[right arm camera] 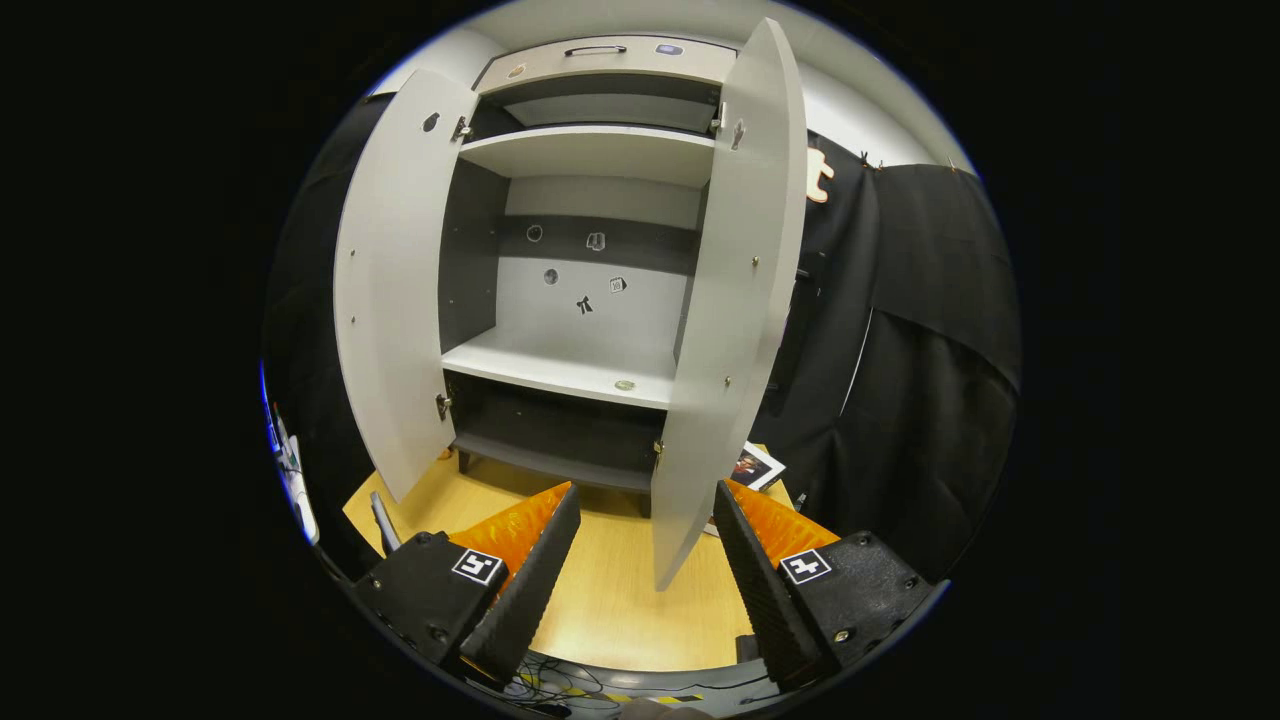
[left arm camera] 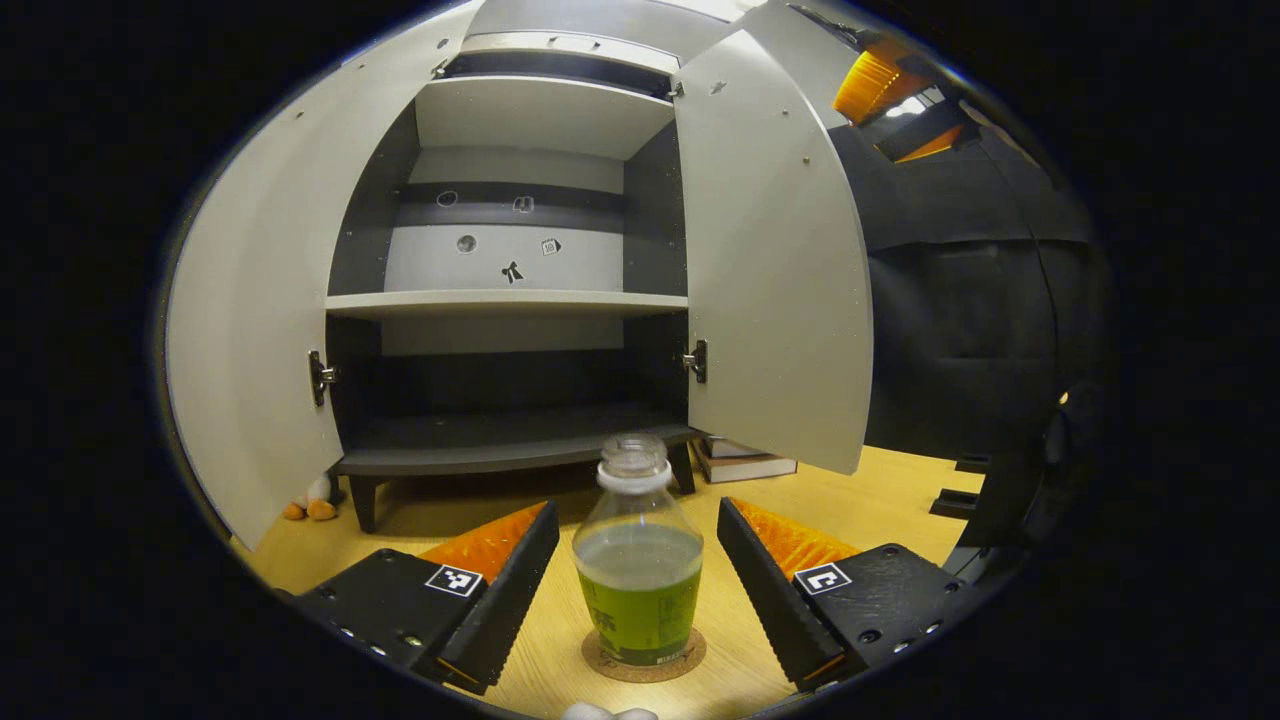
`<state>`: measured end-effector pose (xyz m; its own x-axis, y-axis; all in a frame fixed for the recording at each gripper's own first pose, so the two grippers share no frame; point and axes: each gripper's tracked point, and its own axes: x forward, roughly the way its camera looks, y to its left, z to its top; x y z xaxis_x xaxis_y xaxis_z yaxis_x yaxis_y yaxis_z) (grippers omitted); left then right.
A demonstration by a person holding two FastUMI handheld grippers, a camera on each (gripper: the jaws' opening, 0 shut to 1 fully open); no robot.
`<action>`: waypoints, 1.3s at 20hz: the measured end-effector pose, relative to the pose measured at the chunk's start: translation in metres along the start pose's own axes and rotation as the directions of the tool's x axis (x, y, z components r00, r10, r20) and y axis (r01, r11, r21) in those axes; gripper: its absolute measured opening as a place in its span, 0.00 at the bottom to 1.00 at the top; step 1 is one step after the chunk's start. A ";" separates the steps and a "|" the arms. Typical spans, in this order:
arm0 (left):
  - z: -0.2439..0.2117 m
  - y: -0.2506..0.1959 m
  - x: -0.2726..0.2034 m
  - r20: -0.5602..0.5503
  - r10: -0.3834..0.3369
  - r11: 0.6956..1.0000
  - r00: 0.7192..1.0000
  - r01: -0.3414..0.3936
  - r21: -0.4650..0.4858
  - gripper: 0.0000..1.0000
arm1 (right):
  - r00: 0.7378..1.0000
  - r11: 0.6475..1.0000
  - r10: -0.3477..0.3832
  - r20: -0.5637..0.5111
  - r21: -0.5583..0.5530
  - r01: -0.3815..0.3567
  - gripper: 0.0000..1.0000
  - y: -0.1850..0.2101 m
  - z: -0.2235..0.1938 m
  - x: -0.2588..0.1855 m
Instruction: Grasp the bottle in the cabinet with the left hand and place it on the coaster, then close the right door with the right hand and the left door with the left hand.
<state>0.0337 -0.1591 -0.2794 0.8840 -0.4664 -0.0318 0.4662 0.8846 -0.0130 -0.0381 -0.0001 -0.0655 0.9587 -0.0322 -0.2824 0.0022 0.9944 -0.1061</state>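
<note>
Claw fingers of the left claw (left arm camera: 637, 590) stand wide apart in the left gripper view, one on each side of the bottle (left arm camera: 638, 570), with a clear gap between each finger and the glass, so nothing is held. That bottle stands upright on the round coaster (left arm camera: 644, 660), which lies on the table (left arm camera: 880, 490) near the camera; it has no cap, and green liquid fills its lower half. Beyond it, farther off, the cabinet (left arm camera: 505, 300) stands with both doors swung out: the left door (left arm camera: 255, 320) opens wide to the left and the right door (left arm camera: 775, 270) hangs out to the right. Inside, the shelves (left arm camera: 505, 302) are bare, and small stickers (left arm camera: 512, 271) mark the back panel. A stack of books (left arm camera: 745, 462) lies on the table just beside the cabinet's right foot, under the right door, and a small toy (left arm camera: 310, 502) sits by its left foot. In the right gripper view the right claw (right arm camera: 640, 580) is likewise spread wide and grips nothing, hanging over bare table (right arm camera: 610, 600). The right door (right arm camera: 735, 300) stands edge-on ahead of it, its lower corner between the two fingers but farther away, apart from both. The left door (right arm camera: 395, 290) is open to the left, and the cabinet (right arm camera: 580, 360) shows its shelves between the two doors. Black cloth (right arm camera: 900, 400) hangs to the right.
</note>
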 end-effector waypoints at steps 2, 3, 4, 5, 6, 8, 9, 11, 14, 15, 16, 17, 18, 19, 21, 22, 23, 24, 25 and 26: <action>0.016 0.005 0.001 -0.009 0.009 0.999 1.000 -0.009 -0.031 0.96 | 1.000 1.000 0.001 0.021 0.013 -0.001 0.83 -0.001 0.005 -0.004; 0.023 0.005 0.001 -0.029 0.004 0.999 1.000 -0.005 -0.050 0.97 | 1.000 1.000 0.001 0.031 0.016 -0.001 0.83 -0.001 0.008 -0.004; 0.032 0.005 0.002 -0.039 0.005 0.998 0.999 -0.007 -0.070 0.97 | 0.999 1.000 0.003 0.041 0.019 -0.004 0.83 -0.001 0.009 -0.004; 0.043 0.007 0.002 -0.038 0.008 0.996 0.999 -0.011 -0.085 0.98 | 0.999 1.000 0.004 0.049 0.024 -0.005 0.83 -0.002 0.011 -0.004; 0.057 0.010 0.002 -0.028 0.012 0.995 1.000 -0.015 -0.098 0.95 | 0.998 0.999 0.006 0.056 0.032 -0.008 0.83 -0.002 0.012 -0.005; 0.082 0.013 0.002 -0.017 0.021 0.994 1.000 -0.022 -0.108 0.96 | 0.997 0.999 0.006 0.075 0.048 -0.009 0.83 -0.004 0.018 -0.006; 0.093 0.013 0.001 -0.021 0.018 0.994 1.000 -0.021 -0.109 0.95 | 0.996 0.999 0.001 0.087 0.054 -0.006 0.83 -0.006 0.020 -0.007; 0.112 0.013 -0.002 -0.054 0.011 0.992 0.998 -0.018 -0.126 0.95 | 0.994 0.998 -0.004 0.107 0.068 -0.003 0.83 -0.009 0.024 -0.010; 0.153 0.022 -0.013 -0.038 0.034 0.987 0.999 -0.040 -0.154 0.95 | 0.991 0.995 -0.006 0.131 0.096 -0.006 0.83 -0.012 0.030 -0.013; 0.164 0.029 -0.017 -0.042 0.059 0.987 0.997 -0.065 -0.148 0.95 | 0.990 0.994 -0.007 0.140 0.105 -0.007 0.83 -0.015 0.032 -0.013; 0.173 0.041 -0.021 -0.045 0.097 0.986 0.994 -0.102 -0.133 0.95 | 0.989 0.994 -0.007 0.148 0.113 -0.010 0.83 -0.017 0.034 -0.014; 0.182 0.053 -0.026 -0.047 0.134 0.983 0.990 -0.139 -0.119 0.95 | 0.987 0.993 -0.009 0.158 0.121 -0.010 0.83 -0.019 0.038 -0.014; 0.191 0.061 -0.034 -0.049 0.161 0.980 0.986 -0.165 -0.109 0.95 | 0.986 0.992 -0.011 0.169 0.128 -0.010 0.83 -0.021 0.041 -0.014; 0.202 0.069 -0.040 -0.038 0.180 0.978 0.983 -0.183 -0.100 0.95 | 0.984 0.991 -0.014 0.180 0.135 -0.011 0.83 -0.023 0.044 -0.014; 0.221 0.083 -0.056 -0.026 0.218 0.972 0.976 -0.220 -0.080 0.95 | 0.979 0.989 -0.021 0.204 0.146 -0.010 0.83 -0.029 0.051 -0.014; 0.228 0.090 -0.066 -0.018 0.236 0.969 0.971 -0.237 -0.072 0.95 | 0.976 0.989 -0.026 0.214 0.148 -0.006 0.83 -0.033 0.054 -0.015; 0.236 0.096 -0.075 -0.011 0.251 0.966 0.968 -0.251 -0.066 0.95 | 0.974 0.989 -0.033 0.224 0.150 -0.001 0.83 -0.037 0.057 -0.014; 0.243 0.102 -0.084 0.000 0.270 0.961 0.963 -0.270 -0.059 0.95 | 0.972 0.988 -0.043 0.233 0.153 0.007 0.83 -0.042 0.059 -0.014; 0.250 0.110 -0.093 0.006 0.293 0.955 0.956 -0.293 -0.049 0.95 | 0.970 0.988 -0.055 0.239 0.154 0.018 0.83 -0.049 0.062 -0.014; 0.256 0.117 -0.102 0.008 0.314 0.949 0.950 -0.313 -0.042 0.95 | 0.966 0.988 -0.071 0.247 0.153 0.033 0.83 -0.058 0.065 -0.013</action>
<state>0.0068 -0.0090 -0.0222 0.9859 -0.1655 -0.0265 0.1642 0.9854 -0.0440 -0.0326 -0.0507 0.0062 0.9966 -0.0763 -0.0296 0.0772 0.9965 0.0318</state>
